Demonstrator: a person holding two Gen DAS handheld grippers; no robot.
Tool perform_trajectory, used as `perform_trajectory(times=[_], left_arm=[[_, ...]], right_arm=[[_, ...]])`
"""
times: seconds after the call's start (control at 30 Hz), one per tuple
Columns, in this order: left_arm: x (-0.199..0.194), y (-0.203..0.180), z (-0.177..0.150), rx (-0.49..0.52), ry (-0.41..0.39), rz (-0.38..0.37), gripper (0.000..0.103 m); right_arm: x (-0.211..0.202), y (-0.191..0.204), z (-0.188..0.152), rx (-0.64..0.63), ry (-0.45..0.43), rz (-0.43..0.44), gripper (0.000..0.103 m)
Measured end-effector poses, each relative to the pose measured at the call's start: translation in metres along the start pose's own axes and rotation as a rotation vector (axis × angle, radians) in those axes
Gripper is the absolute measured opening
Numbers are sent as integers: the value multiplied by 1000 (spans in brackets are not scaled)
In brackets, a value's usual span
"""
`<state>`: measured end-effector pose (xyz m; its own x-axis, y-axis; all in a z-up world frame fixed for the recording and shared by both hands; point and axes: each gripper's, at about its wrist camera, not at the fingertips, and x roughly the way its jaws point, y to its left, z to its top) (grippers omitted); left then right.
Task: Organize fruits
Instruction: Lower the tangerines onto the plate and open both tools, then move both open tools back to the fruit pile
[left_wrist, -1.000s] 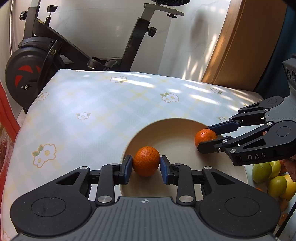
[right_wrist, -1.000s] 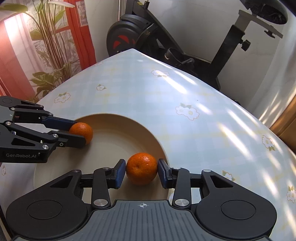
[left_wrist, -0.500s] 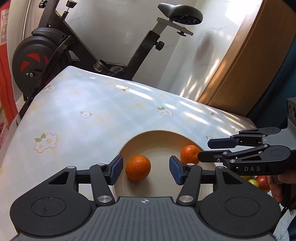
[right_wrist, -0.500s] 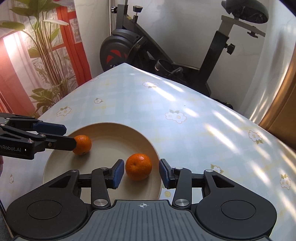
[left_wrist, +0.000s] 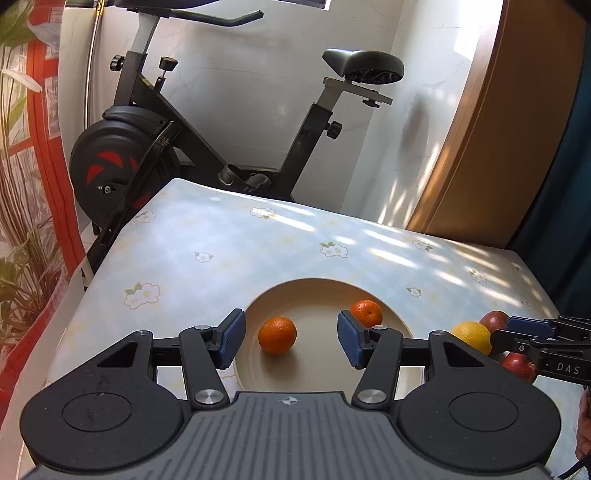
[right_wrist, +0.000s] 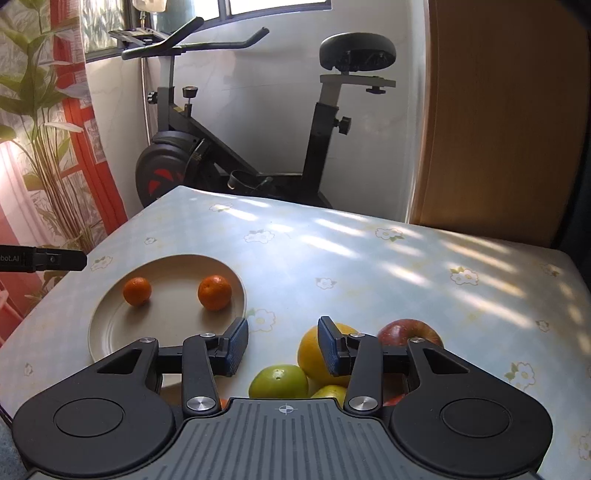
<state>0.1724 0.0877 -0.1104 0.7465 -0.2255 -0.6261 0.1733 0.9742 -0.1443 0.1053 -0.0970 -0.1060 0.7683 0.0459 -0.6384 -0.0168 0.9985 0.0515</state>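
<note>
Two oranges lie apart on the beige plate (left_wrist: 391, 321): the nearer orange (left_wrist: 277, 335) and the farther orange (left_wrist: 366, 313). My left gripper (left_wrist: 290, 341) hangs open above the plate's near side and touches nothing. In the right wrist view the same oranges (right_wrist: 137, 291) (right_wrist: 215, 291) sit on the plate (right_wrist: 107, 332) at the left. My right gripper (right_wrist: 283, 347) is open and empty over a pile with a yellow fruit (right_wrist: 314, 354), a green fruit (right_wrist: 279, 380) and a red apple (right_wrist: 410, 332). The right gripper (left_wrist: 506, 336) shows at the left wrist view's right edge.
A floral, pale blue cloth covers the table (left_wrist: 258, 251). An exercise bike (left_wrist: 155, 147) stands behind its far edge, plants and an orange curtain (right_wrist: 74, 147) to the left, a wooden panel (right_wrist: 498, 129) at the back right. One finger of the left gripper (right_wrist: 59, 258) pokes in.
Both grippers opened and let go of their oranges, which stay on the plate. Both pulled back and rose. The right one swung right, over the fruit pile.
</note>
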Motion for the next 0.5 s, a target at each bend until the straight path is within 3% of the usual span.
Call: perform_trajectory(times=[0.17, 0.33, 0.5], left_arm=[[-11, -18, -13, -6, 32, -64, 58], [-21, -41, -25, 79, 8, -37, 58], [-25, -50, -29, 88, 33, -121, 58]], right_arm=[[-28, -16, -21, 74, -27, -21, 39], [-48, -19, -33, 70, -39, -33, 39], [-61, -21, -42, 89, -42, -41, 39]])
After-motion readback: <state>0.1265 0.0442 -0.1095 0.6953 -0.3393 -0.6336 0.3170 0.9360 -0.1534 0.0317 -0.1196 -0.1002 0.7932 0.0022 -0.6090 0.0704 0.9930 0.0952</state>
